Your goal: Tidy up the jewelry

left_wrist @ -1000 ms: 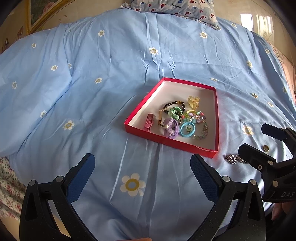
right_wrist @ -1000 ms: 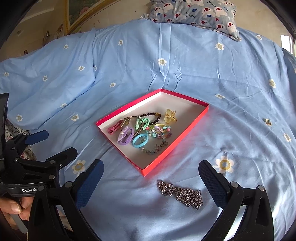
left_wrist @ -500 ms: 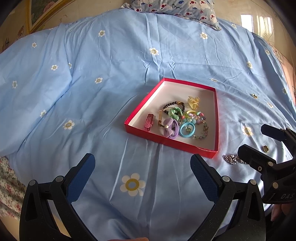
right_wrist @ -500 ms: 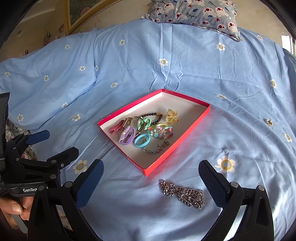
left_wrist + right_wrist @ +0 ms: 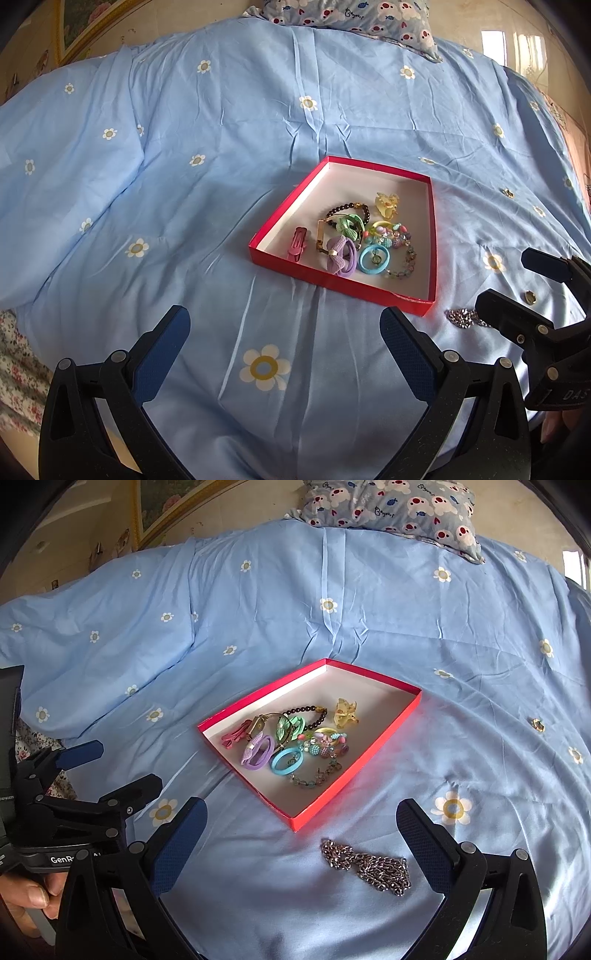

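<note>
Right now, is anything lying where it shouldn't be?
Yes. A silver metal chain lies bunched on the blue bedspread, just outside the red shallow box near its front corner. A small gold ring also sits loose on the bedspread, to the right.

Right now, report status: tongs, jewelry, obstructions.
Left tongs open, empty. Right tongs open, empty. Silver chain on bedspread beside red tray, between right fingers. Nothing blocking.

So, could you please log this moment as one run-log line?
left claw: open, empty | right claw: open, above silver metal chain | chain: on blue bedspread, outside red cardboard box
</note>
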Tool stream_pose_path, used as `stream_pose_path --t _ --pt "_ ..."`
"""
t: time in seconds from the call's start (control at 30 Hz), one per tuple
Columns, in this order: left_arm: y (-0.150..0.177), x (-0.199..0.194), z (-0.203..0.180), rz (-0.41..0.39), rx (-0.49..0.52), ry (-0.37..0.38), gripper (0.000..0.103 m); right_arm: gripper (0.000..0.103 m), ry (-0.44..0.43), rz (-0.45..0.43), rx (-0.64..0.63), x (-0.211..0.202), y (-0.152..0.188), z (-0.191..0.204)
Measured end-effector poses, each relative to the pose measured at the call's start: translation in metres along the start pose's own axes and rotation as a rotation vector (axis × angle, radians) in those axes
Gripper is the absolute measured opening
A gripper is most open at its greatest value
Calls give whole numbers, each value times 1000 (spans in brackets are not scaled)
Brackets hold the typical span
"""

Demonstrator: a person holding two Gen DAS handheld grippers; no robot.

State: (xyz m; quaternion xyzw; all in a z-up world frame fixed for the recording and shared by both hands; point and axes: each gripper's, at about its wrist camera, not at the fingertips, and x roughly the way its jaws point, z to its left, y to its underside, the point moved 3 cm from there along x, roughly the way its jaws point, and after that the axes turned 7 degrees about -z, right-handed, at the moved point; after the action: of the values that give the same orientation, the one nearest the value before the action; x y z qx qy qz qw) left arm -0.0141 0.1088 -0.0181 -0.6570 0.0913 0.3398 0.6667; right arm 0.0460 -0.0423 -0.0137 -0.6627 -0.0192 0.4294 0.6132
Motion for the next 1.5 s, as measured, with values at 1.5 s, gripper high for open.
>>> stream_pose_path --t 1.5 --pt "0 2 -7 4 -7 17 103 103 -3 3 9 1 0 -3"
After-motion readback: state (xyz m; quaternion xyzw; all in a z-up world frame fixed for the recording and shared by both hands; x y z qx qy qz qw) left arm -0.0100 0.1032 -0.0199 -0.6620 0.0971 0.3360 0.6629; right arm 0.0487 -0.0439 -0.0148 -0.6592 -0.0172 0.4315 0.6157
